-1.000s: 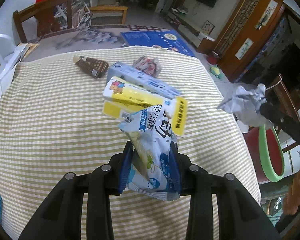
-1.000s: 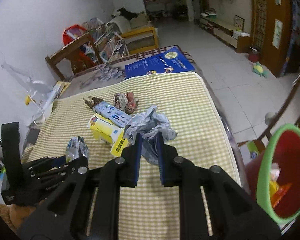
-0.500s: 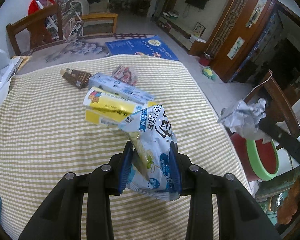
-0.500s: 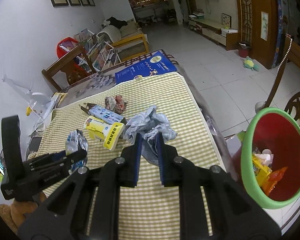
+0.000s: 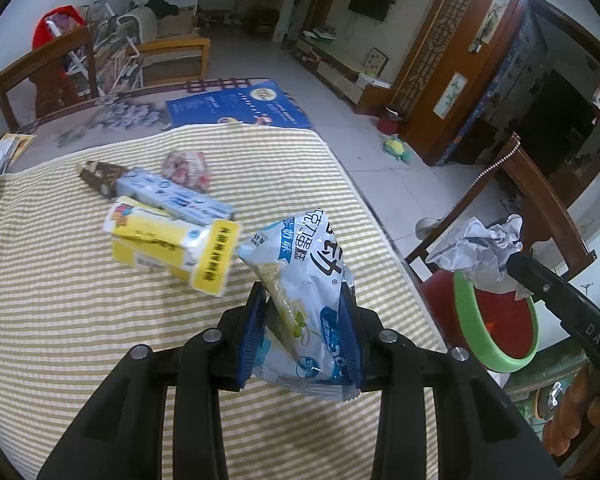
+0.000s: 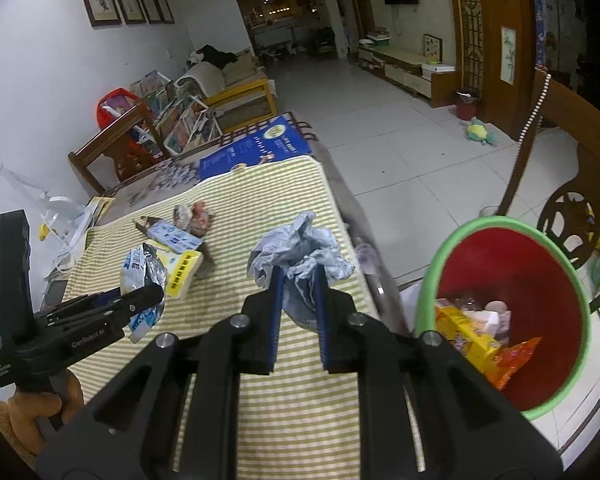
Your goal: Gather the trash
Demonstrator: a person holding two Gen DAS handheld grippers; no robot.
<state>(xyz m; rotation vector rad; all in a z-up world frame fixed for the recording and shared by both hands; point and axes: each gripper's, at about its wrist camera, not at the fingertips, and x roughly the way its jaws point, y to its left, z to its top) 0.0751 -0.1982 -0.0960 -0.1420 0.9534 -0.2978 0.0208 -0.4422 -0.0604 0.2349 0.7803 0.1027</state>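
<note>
My left gripper (image 5: 302, 312) is shut on a blue and white snack wrapper (image 5: 306, 280) and holds it above the striped tablecloth (image 5: 60, 288). My right gripper (image 6: 298, 276) is shut on a crumpled grey paper ball (image 6: 300, 252), which also shows in the left wrist view (image 5: 476, 252) just over the bin's rim. The red bin with a green rim (image 6: 512, 304) stands past the table's right edge and holds several pieces of trash. A yellow carton (image 5: 168, 244), a blue box (image 5: 172, 198), a brown wrapper (image 5: 100, 174) and a crumpled pink wrapper (image 5: 186, 168) lie on the table.
A blue board (image 5: 236, 106) lies at the table's far end. Wooden chairs stand behind the table (image 5: 44, 72) and by the bin (image 5: 540, 204). A phone (image 6: 54, 290) lies at the table's left edge. The tiled floor (image 6: 400, 152) lies to the right.
Both grippers have moved right toward the bin with their loads. The paper ball now hangs at the bin's rim, and the bin looks larger and nearer in the right wrist view.
</note>
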